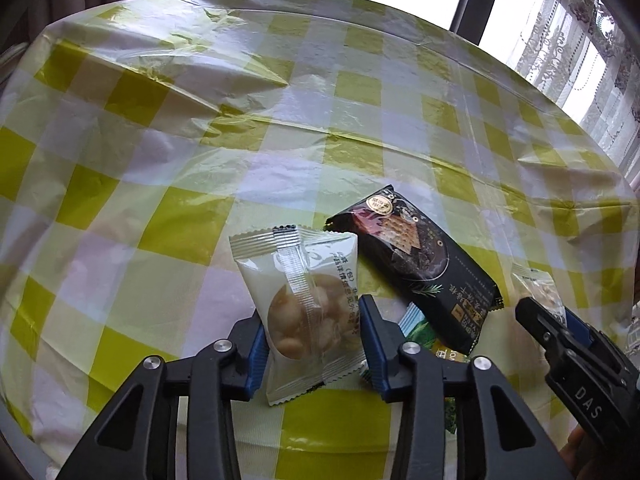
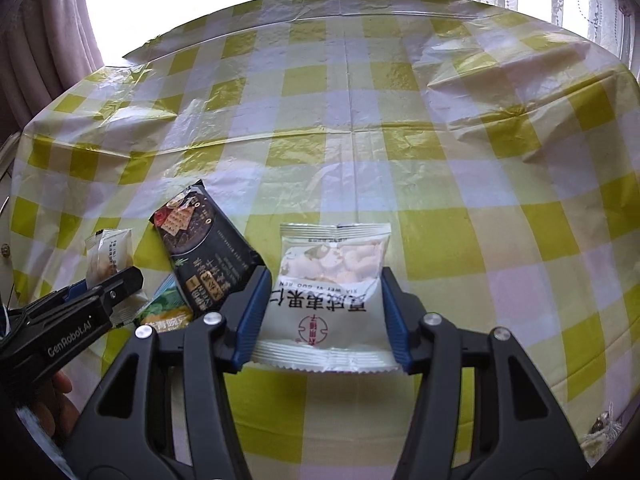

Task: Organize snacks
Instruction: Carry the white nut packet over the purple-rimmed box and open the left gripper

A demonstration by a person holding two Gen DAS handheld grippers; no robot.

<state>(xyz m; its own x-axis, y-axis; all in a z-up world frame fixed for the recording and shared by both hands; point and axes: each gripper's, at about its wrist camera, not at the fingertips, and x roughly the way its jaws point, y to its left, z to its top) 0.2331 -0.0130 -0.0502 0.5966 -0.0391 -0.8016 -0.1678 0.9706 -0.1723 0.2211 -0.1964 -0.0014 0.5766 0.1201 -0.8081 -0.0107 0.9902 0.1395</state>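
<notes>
My left gripper point(image 1: 312, 308) is shut on a white packet of round nuts point(image 1: 296, 280) and holds it upright between the blue pads point(image 1: 256, 344). Right of it a black cracker packet point(image 1: 420, 252) lies partly over a green packet point(image 1: 420, 332). At the right edge of the left wrist view my right gripper point(image 1: 552, 316) shows with a pale packet point(image 1: 536, 284) in it. In the right wrist view my right gripper point(image 2: 325, 272) is shut on a white packet with red print point(image 2: 332, 320). The black packet point(image 2: 208, 248), the green packet point(image 2: 164, 312) and my left gripper point(image 2: 108, 284) lie to its left.
A yellow-green and white checked plastic cloth point(image 1: 280, 140) covers the table, with creases and raised folds point(image 2: 500, 80). Curtains point(image 2: 40, 60) and a bright window stand behind the far edge. A person's fingers point(image 2: 60, 392) show behind the left gripper's handle.
</notes>
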